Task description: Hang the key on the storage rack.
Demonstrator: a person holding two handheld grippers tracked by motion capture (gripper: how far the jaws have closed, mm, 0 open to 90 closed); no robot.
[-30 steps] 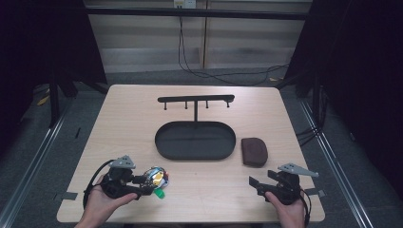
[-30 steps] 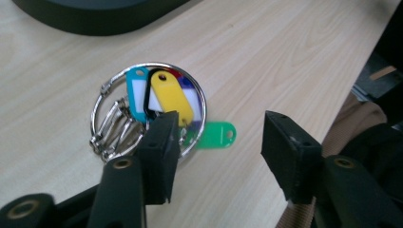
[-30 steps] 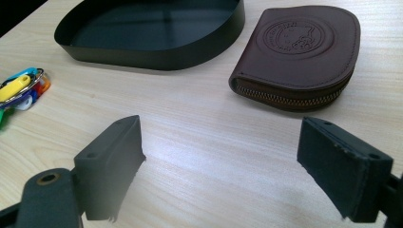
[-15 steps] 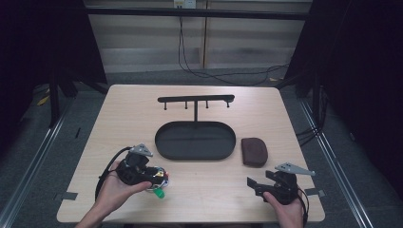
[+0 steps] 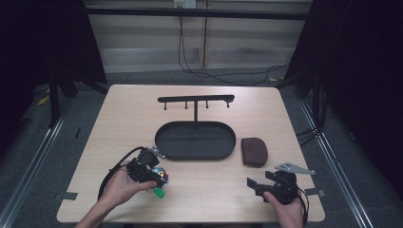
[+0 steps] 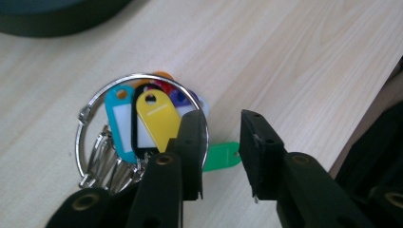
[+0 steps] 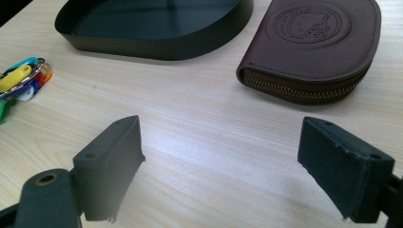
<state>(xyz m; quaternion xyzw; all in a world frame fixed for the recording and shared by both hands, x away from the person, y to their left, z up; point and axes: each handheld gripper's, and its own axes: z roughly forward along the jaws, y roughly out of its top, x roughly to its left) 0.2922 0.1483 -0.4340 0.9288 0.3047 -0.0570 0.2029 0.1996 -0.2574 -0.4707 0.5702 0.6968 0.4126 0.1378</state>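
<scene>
The key ring [image 6: 142, 128], a large metal loop strung with coloured plastic key tags and a few metal keys, lies flat on the tabletop [image 5: 119, 109] near its front-left corner, just in front of the left end of the black oval tray [image 5: 195, 141]. The tags fan out inside the loop, which leaves its wire rim as the easiest part to grasp. The left gripper [image 6: 221, 142] is over it, angled down at the loop's near side. Its jaws have just been closing and now stand narrowly apart; one jaw sits across the wire rim and a green tag [image 6: 221, 156] lies in the gap, but neither pad visibly presses on anything, so no grasp is established. The likely intent is a pinch on the rim for lifting toward the tray or the hook rack [image 5: 196, 99] behind it. The right gripper [image 5: 259, 183] rests near the front-right corner, jaws wide apart and empty, with the brown zip pouch [image 7: 313, 47] just ahead of it.
</scene>
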